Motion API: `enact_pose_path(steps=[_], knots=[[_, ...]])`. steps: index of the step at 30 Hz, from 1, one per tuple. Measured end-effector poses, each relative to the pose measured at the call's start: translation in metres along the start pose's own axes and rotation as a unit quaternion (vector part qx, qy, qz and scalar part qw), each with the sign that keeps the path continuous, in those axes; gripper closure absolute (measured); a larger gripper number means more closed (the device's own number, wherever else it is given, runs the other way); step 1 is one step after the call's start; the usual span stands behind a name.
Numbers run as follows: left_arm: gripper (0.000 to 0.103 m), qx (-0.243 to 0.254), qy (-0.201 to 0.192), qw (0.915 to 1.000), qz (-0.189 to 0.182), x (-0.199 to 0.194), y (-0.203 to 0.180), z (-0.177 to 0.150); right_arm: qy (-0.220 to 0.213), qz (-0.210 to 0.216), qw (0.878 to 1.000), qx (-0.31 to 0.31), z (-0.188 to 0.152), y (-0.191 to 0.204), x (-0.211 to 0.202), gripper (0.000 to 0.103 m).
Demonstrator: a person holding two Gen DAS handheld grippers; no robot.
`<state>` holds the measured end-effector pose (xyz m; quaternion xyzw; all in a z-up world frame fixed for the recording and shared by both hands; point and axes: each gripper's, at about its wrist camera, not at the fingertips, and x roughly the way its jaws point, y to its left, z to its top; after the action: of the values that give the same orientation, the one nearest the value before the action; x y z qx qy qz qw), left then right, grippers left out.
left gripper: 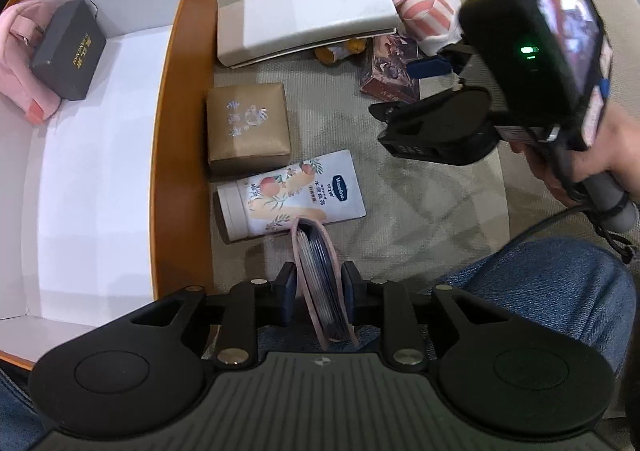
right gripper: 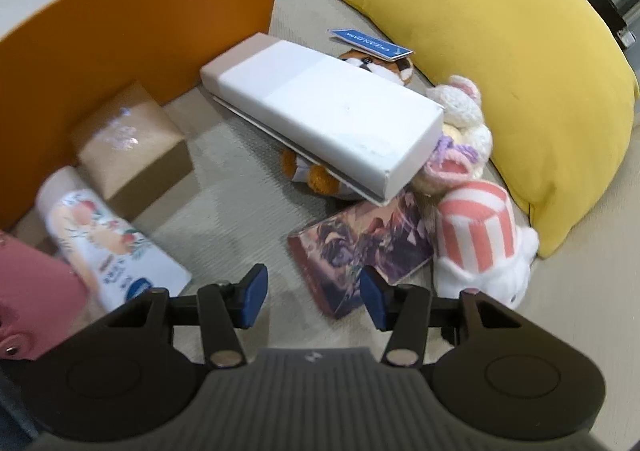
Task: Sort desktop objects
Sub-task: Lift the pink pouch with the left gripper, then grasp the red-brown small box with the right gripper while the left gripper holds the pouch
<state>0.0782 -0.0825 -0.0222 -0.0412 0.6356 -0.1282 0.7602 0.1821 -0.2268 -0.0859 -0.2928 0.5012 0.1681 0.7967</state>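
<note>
Glossy plastic tube (left gripper: pixel 292 195), matt brown cardboard box (left gripper: pixel 248 127) (foil-stamped), ribbed cloth cushion (left gripper: pixel 420 211)

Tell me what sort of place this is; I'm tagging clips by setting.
Probably a living room: the items lie on a beige sofa seat beside a yellow cushion, with plush toys and an orange storage box alongside.

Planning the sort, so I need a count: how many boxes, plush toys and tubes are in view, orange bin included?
Boxes: 4 (white box, kraft box, patterned box, black box)
Plush toys: 3 (striped plush, crocheted plush, orange plush)
Tubes: 1 (lotion tube)
Total: 8
</note>
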Motion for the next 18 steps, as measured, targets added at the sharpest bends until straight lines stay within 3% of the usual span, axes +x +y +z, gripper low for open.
enact_pose_path(steps=[6, 11, 13, 18], knots=[[0.076, 0.005, 0.005, 1.0, -0.001, 0.001, -0.001, 0.004, -0.011, -0.053, 0.998, -0.031, 0.002, 0.005, 0.018, 0.041], [0.077, 0.006, 0.006, 1.0, -0.005, 0.001, 0.0, 0.005, -0.018, -0.074, 0.996, -0.035, 0.003, 0.007, 0.025, 0.04], [0.077, 0.006, 0.004, 1.0, -0.006, 0.0, 0.0, 0.004, -0.02, -0.077, 0.996, -0.025, 0.003, 0.006, 0.025, 0.043], [0.077, 0.009, -0.005, 0.9999, -0.008, -0.002, 0.0, 0.0, -0.026, -0.088, 0.996, -0.014, 0.004, 0.007, 0.014, 0.062]])
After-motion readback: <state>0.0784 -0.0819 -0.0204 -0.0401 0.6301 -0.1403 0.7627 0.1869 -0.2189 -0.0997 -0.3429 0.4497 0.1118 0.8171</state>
